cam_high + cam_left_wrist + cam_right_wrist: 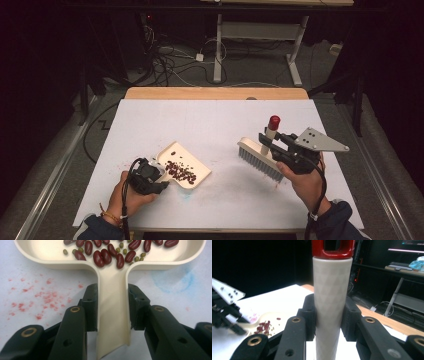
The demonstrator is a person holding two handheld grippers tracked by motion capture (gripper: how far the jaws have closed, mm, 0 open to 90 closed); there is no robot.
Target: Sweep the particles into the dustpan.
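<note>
A cream dustpan (pixel 192 162) lies on the white table, holding several red beans (pixel 180 171) and a few small green ones (pixel 125 251). My left gripper (pixel 159 176) is shut on the dustpan's handle (pixel 113 315), its pads pressed against both sides. My right gripper (pixel 267 141) is shut on the cream handle (pixel 332 302) of a brush (pixel 260 159), whose red cap (pixel 274 121) points up. The brush hangs above the table to the right of the dustpan, bristles down. The dustpan (pixel 265 321) and my left gripper (pixel 243 328) also show far off in the right gripper view.
Red and blue stains (pixel 40 297) mark the white table (pixel 215 125) beside the dustpan. The table's wooden far edge (pixel 215 93) borders a dark floor with cables (pixel 170 60) and a desk frame (pixel 260 35).
</note>
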